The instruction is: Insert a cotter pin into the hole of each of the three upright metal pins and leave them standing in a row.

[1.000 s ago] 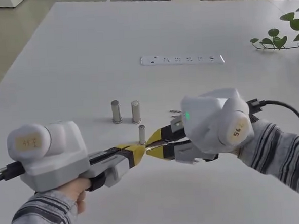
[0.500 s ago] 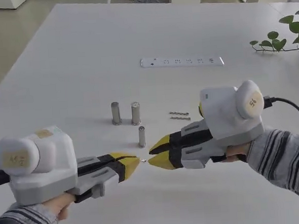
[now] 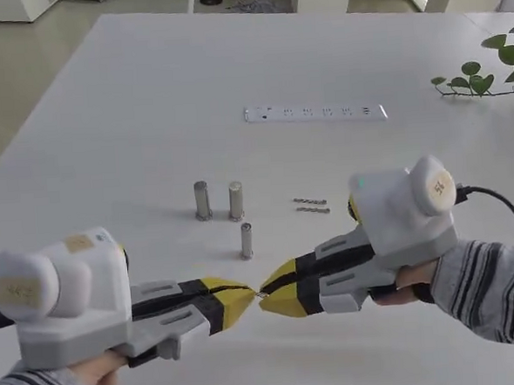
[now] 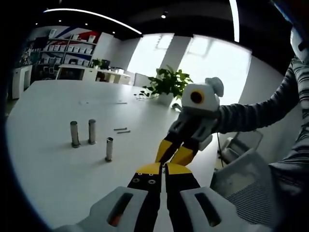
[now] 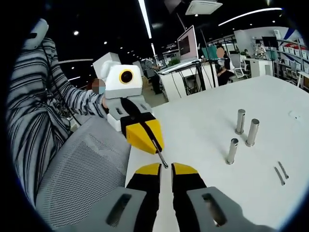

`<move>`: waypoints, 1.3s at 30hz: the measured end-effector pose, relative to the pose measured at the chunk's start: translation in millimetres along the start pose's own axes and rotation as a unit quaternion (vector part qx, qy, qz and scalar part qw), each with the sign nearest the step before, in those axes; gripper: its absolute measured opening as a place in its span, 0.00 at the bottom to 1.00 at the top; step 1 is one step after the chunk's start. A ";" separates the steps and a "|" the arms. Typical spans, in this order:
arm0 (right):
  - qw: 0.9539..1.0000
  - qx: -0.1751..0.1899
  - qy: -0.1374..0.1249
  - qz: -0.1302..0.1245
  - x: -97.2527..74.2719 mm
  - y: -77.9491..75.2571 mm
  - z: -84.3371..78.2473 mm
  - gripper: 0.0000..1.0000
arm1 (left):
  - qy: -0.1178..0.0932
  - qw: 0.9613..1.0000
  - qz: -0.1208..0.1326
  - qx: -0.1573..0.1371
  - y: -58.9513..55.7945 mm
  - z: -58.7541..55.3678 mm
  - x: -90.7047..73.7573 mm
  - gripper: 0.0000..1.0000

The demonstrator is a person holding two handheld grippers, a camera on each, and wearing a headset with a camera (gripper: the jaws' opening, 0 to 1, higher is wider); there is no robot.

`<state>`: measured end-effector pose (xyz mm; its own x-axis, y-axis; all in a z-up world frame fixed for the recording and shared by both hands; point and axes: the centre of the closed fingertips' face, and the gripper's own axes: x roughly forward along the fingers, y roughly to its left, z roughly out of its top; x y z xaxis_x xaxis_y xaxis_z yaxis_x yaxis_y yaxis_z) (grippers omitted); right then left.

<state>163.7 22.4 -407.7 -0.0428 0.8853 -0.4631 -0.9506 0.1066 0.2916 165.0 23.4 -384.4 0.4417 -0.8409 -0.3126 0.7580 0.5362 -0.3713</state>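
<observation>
Three upright metal pins stand on the white table: two side by side (image 3: 202,200) (image 3: 236,200), one nearer (image 3: 247,240). In front of them my two grippers meet tip to tip. My left gripper (image 3: 246,295) is shut on a thin cotter pin (image 5: 160,155), which sticks out of its yellow tips. The pin's free end reaches between the jaws of my right gripper (image 5: 166,169), which stand a narrow gap apart. In the left gripper view the left gripper (image 4: 164,166) faces the right gripper's tips, with the three pins (image 4: 91,131) off to the left.
Two loose cotter pins (image 3: 311,206) lie on the table right of the metal pins. A white power strip (image 3: 315,113) lies further back. A plant sprig (image 3: 485,65) trails in at the far right. A mesh chair (image 5: 82,169) stands off the table's edge.
Both grippers have drawn back from the front metal pin toward the near edge. The right gripper has rolled level and now points at the left one's tips.
</observation>
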 end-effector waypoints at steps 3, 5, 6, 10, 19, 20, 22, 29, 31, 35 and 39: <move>1.000 -0.001 0.000 0.003 0.1 1.8 1.2 0.00 | -0.001 1.000 -0.004 -0.003 -2.1 0.7 0.7 0.00; 1.000 -0.004 0.002 0.005 -0.3 2.9 1.6 0.00 | -0.002 1.000 -0.006 -0.004 -2.5 1.5 0.6 0.00; 1.000 -0.005 0.003 0.004 -0.5 2.9 1.9 0.00 | -0.003 1.000 -0.006 -0.005 -2.3 1.7 0.7 0.00; 1.000 -0.024 0.010 0.001 -2.2 3.3 2.6 0.00 | -0.003 1.000 -0.006 -0.012 -1.4 0.9 0.6 0.00; 0.994 -0.097 0.039 -0.011 -3.1 1.5 2.5 0.00 | -0.004 1.000 -0.006 -0.009 0.1 0.7 1.7 0.00; 0.994 -0.100 0.041 -0.012 -3.1 1.6 2.3 0.00 | -0.004 1.000 -0.005 -0.004 0.6 0.9 1.7 0.00; 0.991 -0.124 0.051 -0.015 -2.9 0.0 2.2 0.00 | -0.005 1.000 0.000 0.003 2.1 1.1 2.3 0.00; 0.983 -0.164 0.078 -0.035 -3.8 -11.0 1.1 0.00 | -0.006 0.999 0.028 0.020 12.5 0.5 6.8 0.02; 0.982 -0.164 0.085 -0.045 -4.8 -17.3 -0.4 0.00 | -0.010 0.999 0.038 0.022 16.7 2.0 7.0 0.05; 0.979 -0.166 0.099 -0.069 -7.2 -32.0 -4.2 0.00 | -0.023 0.997 0.068 0.032 29.5 7.0 7.3 0.09; 0.977 -0.157 0.103 -0.105 -10.3 -48.2 -6.5 0.00 | -0.025 0.994 0.097 0.045 40.8 7.6 7.8 0.15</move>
<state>208.0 5.2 -422.4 0.1337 0.7459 -0.6526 -0.9910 0.1042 -0.0839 203.0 38.1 -395.3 0.6046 -0.7265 -0.3266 0.6954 0.6814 -0.2284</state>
